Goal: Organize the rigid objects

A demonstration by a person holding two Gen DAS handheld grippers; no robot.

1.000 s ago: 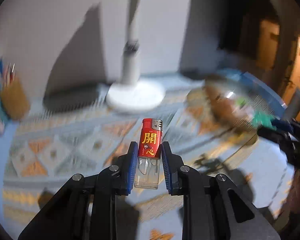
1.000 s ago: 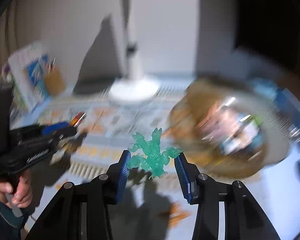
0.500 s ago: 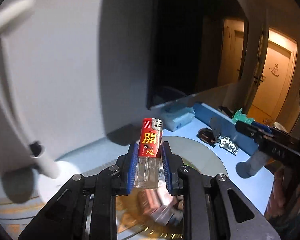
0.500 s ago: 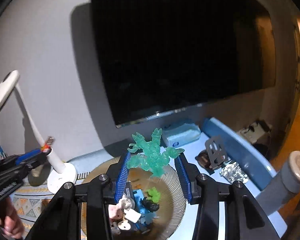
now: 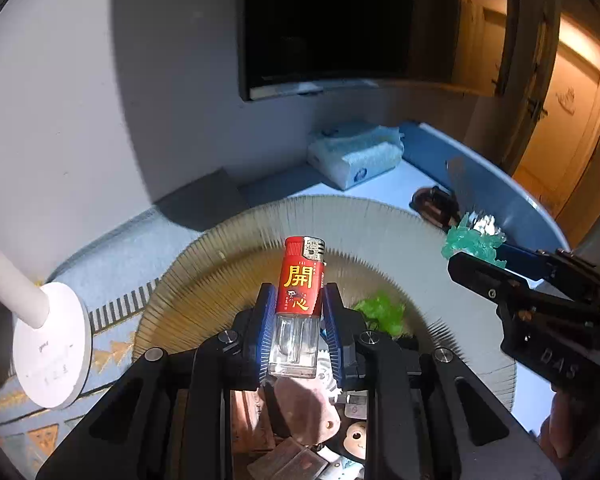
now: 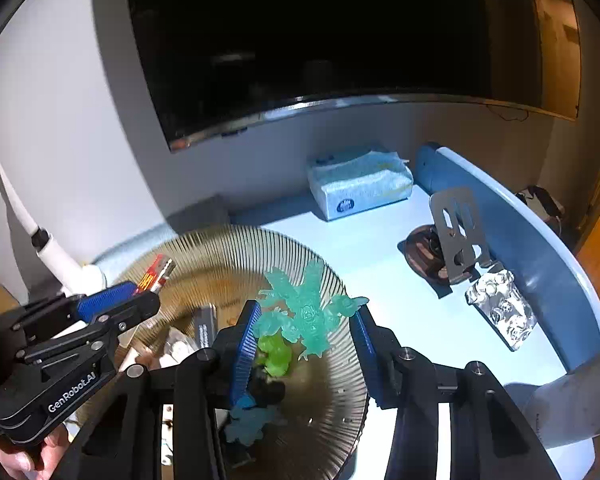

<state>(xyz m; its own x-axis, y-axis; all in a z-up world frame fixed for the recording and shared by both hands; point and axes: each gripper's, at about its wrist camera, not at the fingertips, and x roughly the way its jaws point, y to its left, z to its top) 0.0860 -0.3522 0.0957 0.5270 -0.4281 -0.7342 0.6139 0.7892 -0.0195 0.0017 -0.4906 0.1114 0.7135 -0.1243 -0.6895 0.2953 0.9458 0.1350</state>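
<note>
Left hand-held gripper point(image 5: 295, 330): jaws closed tight on a red lighter point(image 5: 299, 304), upright, clear fuel tank between the blue pads, metal cap sticking out above the fingertips. Below and ahead of it, a ribbed glass dish point(image 5: 340, 216) on the bench point(image 6: 380, 256), with small toys and a bright green figure point(image 5: 380, 312) inside.

Right hand-held gripper point(image 6: 305, 328): jaws partly open, pinching a translucent teal figurine point(image 6: 308, 312) by its outstretched limbs, held over the same dish. Ahead and right of it: tissue pack point(image 6: 358, 184), metal phone stand point(image 6: 458, 232), foil-wrapped packet point(image 6: 500, 308), all resting on the bench.
</note>
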